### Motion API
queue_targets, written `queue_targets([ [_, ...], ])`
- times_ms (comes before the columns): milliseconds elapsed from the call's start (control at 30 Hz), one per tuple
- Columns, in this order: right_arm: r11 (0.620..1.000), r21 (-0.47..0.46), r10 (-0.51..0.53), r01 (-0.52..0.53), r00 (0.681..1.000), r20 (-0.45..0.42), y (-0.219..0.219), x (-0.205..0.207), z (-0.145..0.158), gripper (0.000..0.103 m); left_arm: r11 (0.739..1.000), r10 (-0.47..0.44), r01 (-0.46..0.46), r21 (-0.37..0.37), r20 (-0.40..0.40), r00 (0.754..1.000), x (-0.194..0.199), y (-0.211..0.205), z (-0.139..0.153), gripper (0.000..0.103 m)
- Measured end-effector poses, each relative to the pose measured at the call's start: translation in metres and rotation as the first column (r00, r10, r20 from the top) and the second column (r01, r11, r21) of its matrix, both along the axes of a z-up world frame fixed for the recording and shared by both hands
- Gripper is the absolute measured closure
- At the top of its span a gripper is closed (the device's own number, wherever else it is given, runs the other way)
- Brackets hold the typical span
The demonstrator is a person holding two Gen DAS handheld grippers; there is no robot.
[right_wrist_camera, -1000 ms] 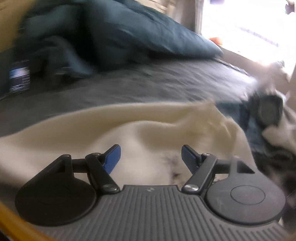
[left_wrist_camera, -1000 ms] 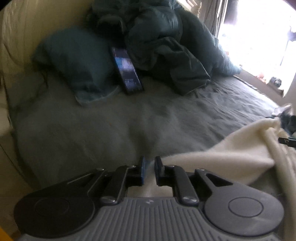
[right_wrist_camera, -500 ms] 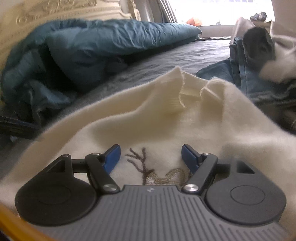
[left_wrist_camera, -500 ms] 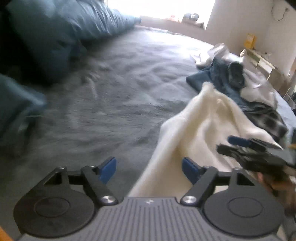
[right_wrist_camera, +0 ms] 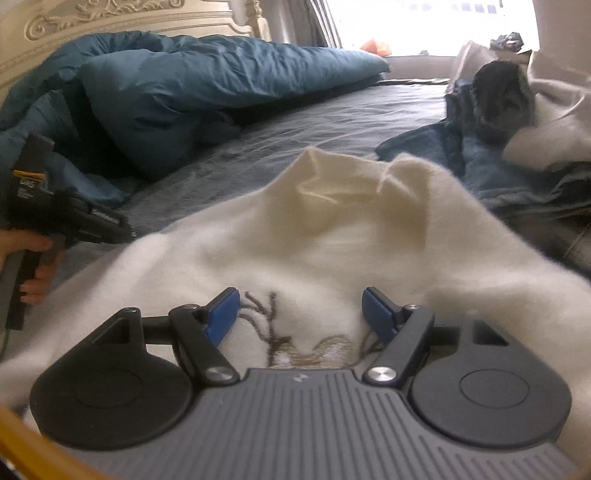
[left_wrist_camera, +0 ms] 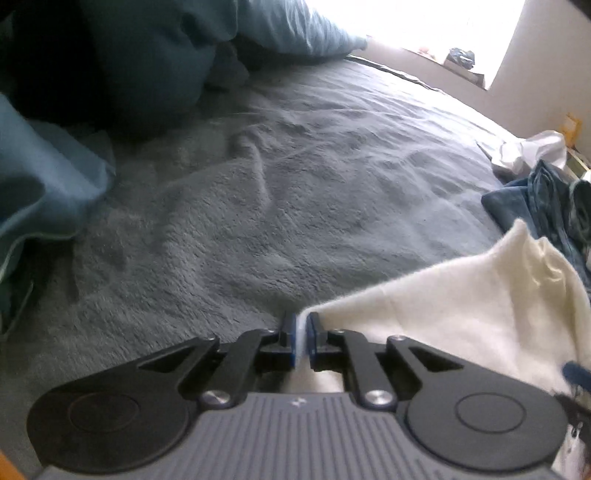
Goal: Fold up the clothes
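Note:
A cream sweater (right_wrist_camera: 351, 221) with a brown deer embroidery (right_wrist_camera: 280, 339) lies spread on the grey bed cover (left_wrist_camera: 295, 166). My left gripper (left_wrist_camera: 302, 325) is at the sweater's (left_wrist_camera: 461, 314) left edge. Its jaws are closing, and a fold of that cream edge is pinched between the blue pads. In the right wrist view this left gripper (right_wrist_camera: 92, 221) shows at the far left, held by a hand (right_wrist_camera: 33, 266). My right gripper (right_wrist_camera: 299, 302) hovers open just over the deer embroidery, with nothing gripped between its fingers.
A bunched teal duvet (right_wrist_camera: 184, 85) fills the head of the bed under a carved headboard (right_wrist_camera: 110, 18). At the right lies a pile of other clothes with blue jeans (right_wrist_camera: 480, 158) and white garments (right_wrist_camera: 554, 122). A bright window (left_wrist_camera: 424, 22) lies beyond.
My left gripper swung away from the duvet side to the sweater's edge, opened wide on the way, then closed on the cream fabric. My right gripper stayed open over the sweater.

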State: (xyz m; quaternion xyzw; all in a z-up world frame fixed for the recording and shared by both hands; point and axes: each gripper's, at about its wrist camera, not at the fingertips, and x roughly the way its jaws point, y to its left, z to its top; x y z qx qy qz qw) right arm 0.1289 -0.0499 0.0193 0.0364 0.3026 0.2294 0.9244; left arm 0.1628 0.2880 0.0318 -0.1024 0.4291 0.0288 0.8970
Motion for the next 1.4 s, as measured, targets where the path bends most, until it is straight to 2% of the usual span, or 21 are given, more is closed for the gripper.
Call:
queue_targets([
  [33, 1.0, -0.018, -0.008, 0.008, 1.0, 0.007, 0.001, 0.0, 0.0, 0.029, 1.0, 0.003, -0.003, 0.015, -0.004, 1.0, -0.002, 0.002, 0.005, 0.074],
  [67, 0.999, -0.037, -0.015, 0.016, 1.0, 0.015, 0.002, 0.0, 0.0, 0.027, 0.997, 0.032, -0.032, 0.072, -0.002, 0.999, -0.007, 0.004, 0.013, 0.075],
  [100, 0.998, -0.056, -0.023, 0.024, 0.999, 0.022, 0.004, 0.0, -0.001, 0.026, 0.982, 0.084, -0.085, 0.168, 0.01, 0.996, -0.014, 0.007, 0.025, 0.076],
  [133, 0.998, -0.06, -0.023, 0.024, 1.0, 0.018, 0.004, 0.001, -0.002, 0.026, 0.959, 0.121, -0.125, 0.254, 0.03, 0.992, -0.024, 0.009, 0.038, 0.066],
  [167, 0.998, -0.064, -0.022, 0.022, 1.0, 0.012, 0.004, 0.003, -0.003, 0.025, 0.943, 0.129, -0.138, 0.304, 0.051, 0.99, -0.038, 0.015, 0.053, 0.061],
  [200, 0.998, -0.067, -0.021, 0.021, 1.0, 0.006, 0.005, 0.004, -0.005, 0.025, 0.942, 0.124, -0.138, 0.306, 0.064, 0.99, -0.059, 0.023, 0.068, 0.056],
  [300, 0.998, -0.057, -0.019, 0.019, 1.0, 0.002, 0.003, 0.006, -0.005, 0.024, 0.959, 0.161, -0.178, 0.222, 0.093, 0.983, -0.138, 0.047, 0.108, 0.054],
  [333, 0.998, -0.057, -0.019, 0.019, 1.0, 0.001, 0.004, 0.007, -0.005, 0.024, 0.961, 0.189, -0.207, 0.186, 0.109, 0.976, -0.169, 0.054, 0.12, 0.049],
  [433, 0.999, -0.047, -0.013, 0.013, 1.0, 0.005, 0.003, 0.007, -0.003, 0.023, 0.937, 0.305, -0.332, 0.106, 0.207, 0.929, -0.279, 0.071, 0.137, 0.035],
  [533, 1.0, 0.004, -0.01, 0.009, 0.999, 0.033, -0.002, 0.002, 0.005, 0.024, 0.894, 0.431, -0.447, 0.012, 0.245, 0.868, -0.387, 0.087, 0.121, 0.031],
  [633, 1.0, 0.011, -0.015, 0.014, 0.997, 0.081, 0.001, -0.013, 0.025, 0.024, 0.872, 0.49, -0.482, -0.088, 0.208, 0.847, -0.462, 0.094, 0.078, 0.031],
  [733, 0.996, 0.006, 0.087, -0.088, 0.992, 0.095, 0.021, -0.035, 0.048, 0.024, 0.827, 0.531, -0.473, -0.303, 0.147, 0.835, -0.499, 0.102, 0.031, 0.035],
  [800, 0.982, 0.001, 0.186, -0.187, 0.977, 0.101, 0.043, -0.054, 0.064, 0.024, 0.772, 0.527, -0.409, -0.487, 0.132, 0.84, -0.511, 0.11, 0.002, 0.043],
  [900, 0.947, -0.084, 0.32, -0.31, 0.935, 0.152, 0.087, -0.087, 0.083, 0.024, 0.718, 0.501, -0.317, -0.619, 0.144, 0.853, -0.509, 0.116, -0.024, 0.052],
  [933, 0.931, -0.119, 0.362, -0.346, 0.916, 0.172, 0.103, -0.097, 0.088, 0.024, 0.702, 0.497, -0.295, -0.648, 0.149, 0.855, -0.506, 0.117, -0.03, 0.066],
  [1000, 0.911, -0.193, 0.401, -0.364, 0.891, 0.214, 0.131, -0.112, 0.093, 0.024, 0.678, 0.501, -0.268, -0.685, 0.162, 0.85, -0.499, 0.118, -0.038, 0.101],
  [1067, 0.9, -0.242, 0.415, -0.362, 0.881, 0.227, 0.152, -0.114, 0.092, 0.024, 0.66, 0.545, -0.271, -0.7, 0.197, 0.815, -0.505, 0.121, -0.034, 0.1],
  [1167, 0.901, -0.266, 0.401, -0.344, 0.894, 0.199, 0.166, -0.102, 0.082, 0.024, 0.663, 0.594, -0.282, -0.693, 0.259, 0.762, -0.529, 0.128, -0.01, 0.1],
  [1300, 0.902, -0.324, 0.35, -0.286, 0.923, 0.16, 0.173, -0.082, 0.058, 0.024, 0.668, 0.617, -0.431, -0.606, 0.129, 0.776, -0.529, 0.141, -0.007, 0.1],
  [1367, 0.891, -0.387, 0.315, -0.237, 0.937, 0.152, 0.173, -0.072, 0.037, 0.025, 0.608, 0.62, -0.469, -0.641, 0.013, 0.785, -0.522, 0.151, -0.032, 0.099],
  [1400, 0.883, -0.411, 0.303, -0.226, 0.944, 0.133, 0.174, -0.066, 0.028, 0.025, 0.554, 0.624, -0.477, -0.683, -0.038, 0.78, -0.523, 0.157, -0.046, 0.099],
])
